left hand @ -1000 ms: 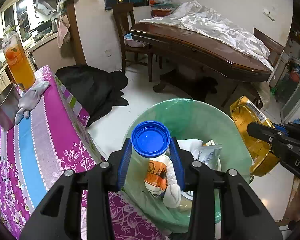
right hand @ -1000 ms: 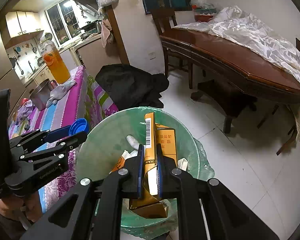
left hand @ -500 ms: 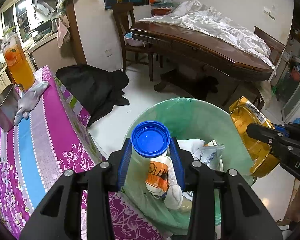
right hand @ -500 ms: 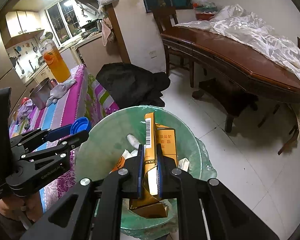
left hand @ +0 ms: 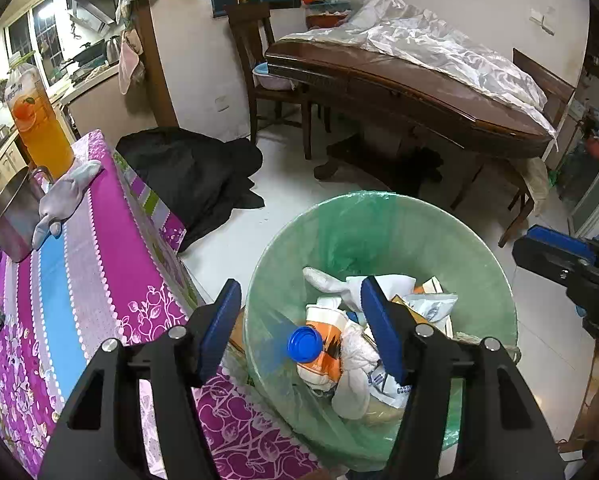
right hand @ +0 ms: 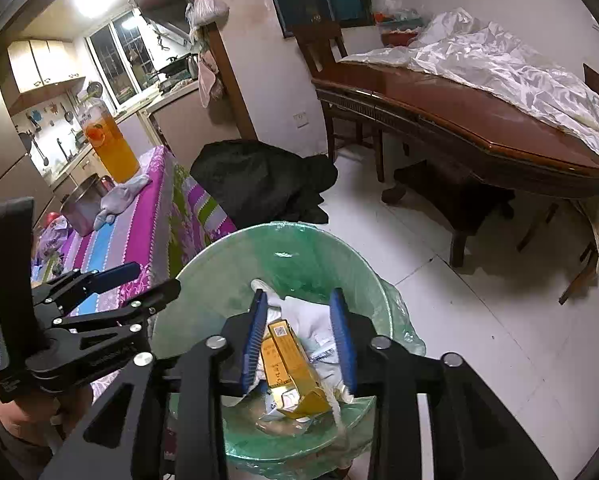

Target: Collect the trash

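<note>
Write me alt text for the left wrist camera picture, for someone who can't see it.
The left gripper, fingers just spread open, hangs over a green-lined trash bin where a blue-capped bottle lies among wrappers. A purple floral tablecloth lies left, the right gripper at the right edge.

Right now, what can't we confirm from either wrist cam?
- Left wrist: blue cap is motion-blurred; landed or falling unclear.
- Right wrist: yellow carton print too small.
- Both: bin bottom hidden by trash and gripper fingers.
- Left wrist: right gripper cut off by frame edge.
</note>
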The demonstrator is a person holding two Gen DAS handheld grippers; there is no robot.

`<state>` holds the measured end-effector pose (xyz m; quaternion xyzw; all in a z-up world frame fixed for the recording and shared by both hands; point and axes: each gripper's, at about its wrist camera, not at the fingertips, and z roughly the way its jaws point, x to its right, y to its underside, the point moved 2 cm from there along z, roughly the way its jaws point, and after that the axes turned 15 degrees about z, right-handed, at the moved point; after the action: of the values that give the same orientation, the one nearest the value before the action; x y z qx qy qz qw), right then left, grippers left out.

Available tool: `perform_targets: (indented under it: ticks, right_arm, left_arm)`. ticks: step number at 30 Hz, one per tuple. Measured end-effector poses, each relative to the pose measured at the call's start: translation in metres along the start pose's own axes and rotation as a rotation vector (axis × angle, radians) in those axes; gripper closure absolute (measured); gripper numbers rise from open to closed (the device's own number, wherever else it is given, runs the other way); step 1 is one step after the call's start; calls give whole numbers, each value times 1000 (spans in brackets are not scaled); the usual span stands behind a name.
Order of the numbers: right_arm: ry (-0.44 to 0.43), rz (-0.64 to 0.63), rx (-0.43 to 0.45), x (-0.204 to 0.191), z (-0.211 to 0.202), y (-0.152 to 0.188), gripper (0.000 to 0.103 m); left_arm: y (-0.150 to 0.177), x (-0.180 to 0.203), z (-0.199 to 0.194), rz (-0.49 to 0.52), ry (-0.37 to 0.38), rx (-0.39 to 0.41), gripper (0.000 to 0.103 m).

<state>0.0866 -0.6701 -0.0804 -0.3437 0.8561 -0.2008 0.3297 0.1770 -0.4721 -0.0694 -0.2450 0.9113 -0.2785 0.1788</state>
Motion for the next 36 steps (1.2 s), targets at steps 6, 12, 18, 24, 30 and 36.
perform_targets:
  ticks: [6, 12, 18, 24, 30, 36]
  right_arm:
    - [-14, -10, 50, -3, -16, 2, 47]
    - [-6, -53, 214, -13, -60, 17, 14]
    - [-10, -96, 426, -32, -120, 58, 5]
    - [-11, -122, 574, -45, -167, 124, 5]
    - [-7, -116, 649, -48, -200, 180, 5]
    - [38, -85, 655, -36, -217, 237, 5]
  left_arm:
    - [0, -2, -3, -2, -5, 6, 41]
    - [12, -9, -23, -14, -14, 51, 28]
    - [42, -21, -79, -28, -88, 203, 6]
    - [85, -35, -138, -77, -143, 334, 6]
    - [123, -27, -184, -84, -167, 440, 6]
    - [163, -7, -210, -84, -170, 515, 6]
